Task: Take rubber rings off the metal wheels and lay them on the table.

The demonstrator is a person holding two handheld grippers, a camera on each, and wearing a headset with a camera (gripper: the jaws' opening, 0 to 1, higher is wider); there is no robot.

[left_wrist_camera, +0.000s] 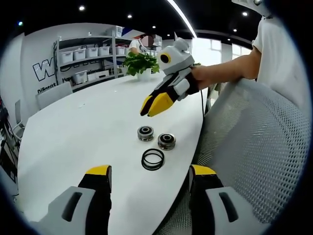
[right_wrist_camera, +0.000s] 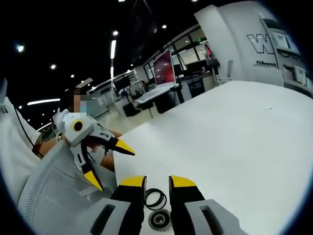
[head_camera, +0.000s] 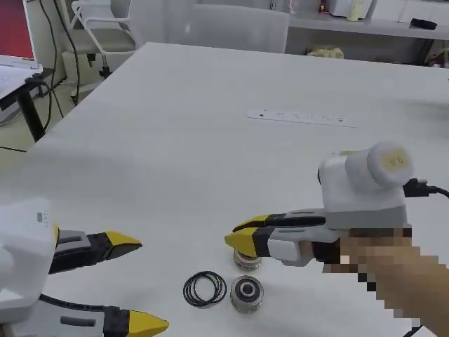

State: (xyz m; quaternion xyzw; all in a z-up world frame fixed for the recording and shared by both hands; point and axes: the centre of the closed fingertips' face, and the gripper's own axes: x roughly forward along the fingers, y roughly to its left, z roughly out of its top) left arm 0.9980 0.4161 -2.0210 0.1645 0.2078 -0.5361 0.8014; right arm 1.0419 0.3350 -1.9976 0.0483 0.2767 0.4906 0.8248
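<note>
Two small metal wheels sit near the table's front edge, one (head_camera: 245, 261) just under the right gripper's tips, the other (head_camera: 247, 291) closer to me. A loose pile of black rubber rings (head_camera: 188, 289) lies on the table left of the nearer wheel. My right gripper (head_camera: 238, 235) hovers over the farther wheel with only a narrow gap between its jaws and nothing in it. My left gripper (head_camera: 139, 283) stands wide open to the left of the rings. The left gripper view has both wheels (left_wrist_camera: 145, 133) (left_wrist_camera: 167, 141), the rings (left_wrist_camera: 153, 168) and the right gripper (left_wrist_camera: 154, 104).
A white power strip (head_camera: 302, 117) lies further back on the white table (head_camera: 175, 140). Chairs (head_camera: 238, 28) stand at the far edge. A grey mesh chair (left_wrist_camera: 244, 147) is by the near edge, and a potted plant (left_wrist_camera: 142, 62) stands at the table's end.
</note>
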